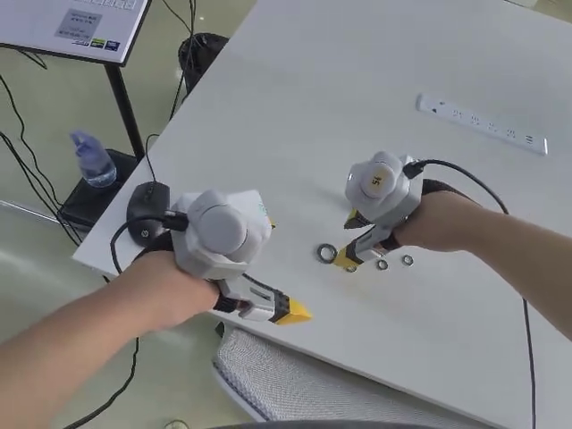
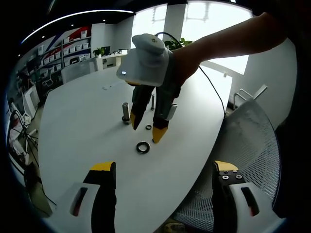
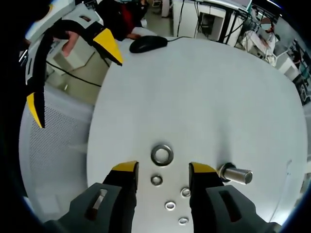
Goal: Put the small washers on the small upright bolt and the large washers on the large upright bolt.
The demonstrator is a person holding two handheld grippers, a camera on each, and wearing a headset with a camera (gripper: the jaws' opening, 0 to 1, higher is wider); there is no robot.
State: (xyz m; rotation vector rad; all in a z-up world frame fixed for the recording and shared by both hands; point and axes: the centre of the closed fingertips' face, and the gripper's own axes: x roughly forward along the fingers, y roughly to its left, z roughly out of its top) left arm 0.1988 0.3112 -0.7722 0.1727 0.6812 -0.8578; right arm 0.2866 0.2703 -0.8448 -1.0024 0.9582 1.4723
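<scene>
Got a water bottle and mouse off left, my left tongs gaping wide at the counter edge, big washer just ahead of my half-open, empty right tongs, small washers around their tips, large bolt right beside, power strip beyond.

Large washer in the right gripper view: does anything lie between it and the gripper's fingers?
Only one small washer: it lies flat between the open fingers of the right gripper, just short of the large washer. Nothing taller stands between them.
</scene>
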